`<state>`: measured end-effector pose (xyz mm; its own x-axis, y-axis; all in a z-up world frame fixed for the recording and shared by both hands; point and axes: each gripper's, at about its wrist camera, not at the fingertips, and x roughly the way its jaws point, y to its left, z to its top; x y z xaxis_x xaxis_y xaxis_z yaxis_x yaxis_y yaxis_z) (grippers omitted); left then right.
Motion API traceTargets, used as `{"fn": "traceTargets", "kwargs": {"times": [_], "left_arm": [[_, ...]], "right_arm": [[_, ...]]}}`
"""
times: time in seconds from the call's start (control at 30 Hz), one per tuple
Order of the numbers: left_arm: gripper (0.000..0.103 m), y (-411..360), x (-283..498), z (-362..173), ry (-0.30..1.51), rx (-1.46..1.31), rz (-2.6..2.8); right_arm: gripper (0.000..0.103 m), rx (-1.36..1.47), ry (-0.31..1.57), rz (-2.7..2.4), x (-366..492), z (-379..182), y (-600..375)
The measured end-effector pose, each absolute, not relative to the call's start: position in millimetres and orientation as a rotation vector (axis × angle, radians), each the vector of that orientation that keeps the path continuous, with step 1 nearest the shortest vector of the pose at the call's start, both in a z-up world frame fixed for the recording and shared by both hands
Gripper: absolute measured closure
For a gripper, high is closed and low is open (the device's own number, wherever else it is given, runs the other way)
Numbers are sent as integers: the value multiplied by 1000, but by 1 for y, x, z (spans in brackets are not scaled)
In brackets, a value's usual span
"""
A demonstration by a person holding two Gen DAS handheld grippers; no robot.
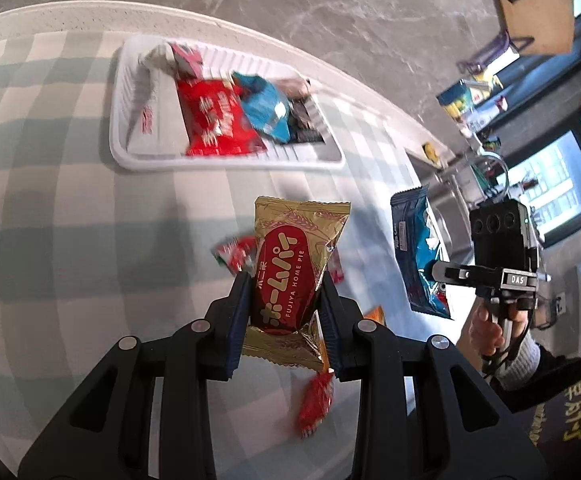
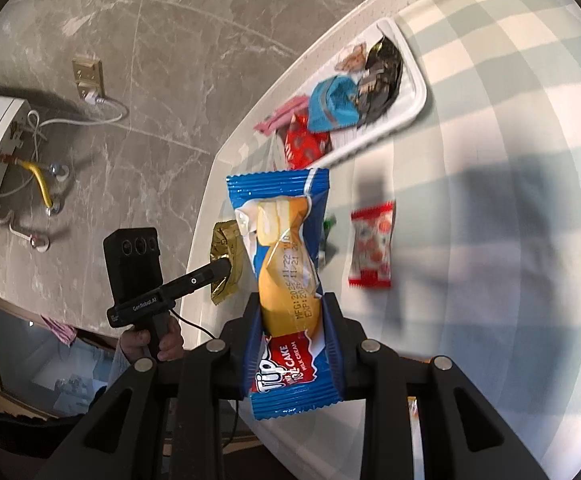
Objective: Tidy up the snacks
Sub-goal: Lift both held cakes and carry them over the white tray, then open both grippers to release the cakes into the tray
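Between the left fingers: left gripper [image 1: 286, 300] clamps a gold foil packet [image 1: 290, 264] with a red oval reading "FUJIYA HOME PIE" under Japanese script; it is lifted off the surface.
Between the right fingers: right gripper [image 2: 293, 340] pinches a blue cake wrapper [image 2: 286, 280], glossy with crimped ends, a red panel reading "CAKE MILK CREAM" and printed MFG and EXP dates (digits partly creased).
Tray: white ribbed plastic tray [image 1: 130, 152] at the far side of the surface, holding a red packet [image 1: 214, 120], a teal packet [image 1: 266, 108] and a dark wrapper [image 2: 382, 76].
Surface: checked cloth [image 1: 50, 200], pale green and white.
Loose snacks: red-and-white sachet [image 2: 371, 246] lying flat to the right of the blue wrapper; small red candy [image 1: 314, 404] near the left gripper.
Hand pose: right hand [image 1: 490, 328] wraps a pistol-style handle, both tools angled downward.
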<state>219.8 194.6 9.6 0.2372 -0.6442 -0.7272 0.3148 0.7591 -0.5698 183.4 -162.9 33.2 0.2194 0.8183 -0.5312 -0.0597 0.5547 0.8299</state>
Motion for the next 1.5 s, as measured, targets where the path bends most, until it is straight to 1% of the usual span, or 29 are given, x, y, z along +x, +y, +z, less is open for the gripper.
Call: {"fn": "traceTargets", "kwargs": {"times": [0.47,0.87,1.2,1.5], "left_arm": [[73,207,306,19,1110,-359,-584],[73,173,398,29,1099,-279,-581],[72,141,458,7,1144,-225,-570],[72,121,487,-16,1165,-168,-528]], "right_arm": [[72,769,1188,642,257,37,-163],[72,702,1192,590,336,33,-148],[71,597,1241,520,394,22,-133],[69,495,1250,485,414,21,-118]]}}
